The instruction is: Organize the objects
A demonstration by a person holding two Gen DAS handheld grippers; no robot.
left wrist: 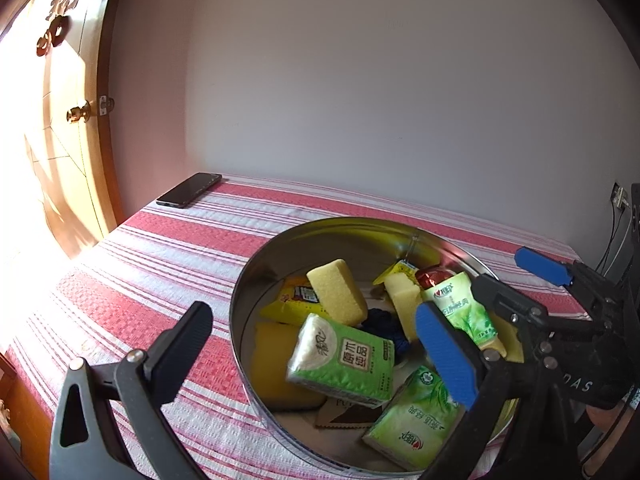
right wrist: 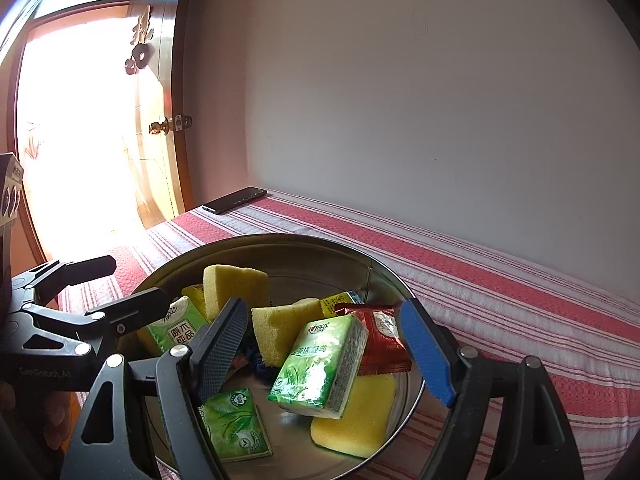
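A round metal tin (left wrist: 256, 264) (right wrist: 372, 260) stands on the red-and-white striped cloth. It holds green tissue packs (left wrist: 344, 360) (right wrist: 320, 364), yellow sponges (left wrist: 338, 292) (right wrist: 234, 286), a red sachet (right wrist: 380, 340), yellow packets (left wrist: 292, 300) and something dark blue (left wrist: 380, 320). My left gripper (left wrist: 320, 348) is open and empty over the tin's near side. My right gripper (right wrist: 324, 352) is open and empty, its jaws either side of a tilted tissue pack. Each gripper shows in the other's view: the right one (left wrist: 492, 292) and the left one (right wrist: 124, 284).
A black phone (left wrist: 189, 189) (right wrist: 235, 200) lies at the table's far left corner. A wooden door (left wrist: 60, 120) stands open at left with bright light. A white wall backs the table. Cables and a socket (left wrist: 618, 196) are at far right.
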